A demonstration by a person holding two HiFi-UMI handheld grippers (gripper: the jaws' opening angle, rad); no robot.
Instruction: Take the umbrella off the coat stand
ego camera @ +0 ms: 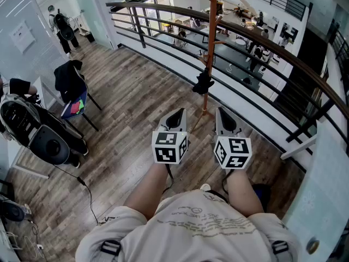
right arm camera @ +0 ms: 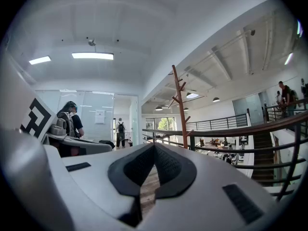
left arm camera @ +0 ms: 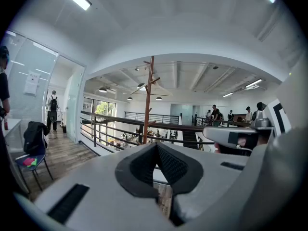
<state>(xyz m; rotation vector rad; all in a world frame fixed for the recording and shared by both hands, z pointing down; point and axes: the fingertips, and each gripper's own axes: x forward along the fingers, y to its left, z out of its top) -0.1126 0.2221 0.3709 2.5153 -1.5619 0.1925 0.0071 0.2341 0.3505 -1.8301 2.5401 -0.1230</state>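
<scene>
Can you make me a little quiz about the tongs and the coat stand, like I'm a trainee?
1. True or false: the left tongs are holding the umbrella.
2. Where is the coat stand? A) upright, right by the railing; B) lying flat on its side; C) turned upside down.
3. Fill in: the umbrella hanging on the coat stand is coloured ____.

Key: 1 false: the left tongs and the right tongs are both shut and empty. 2 A. 3 black.
</scene>
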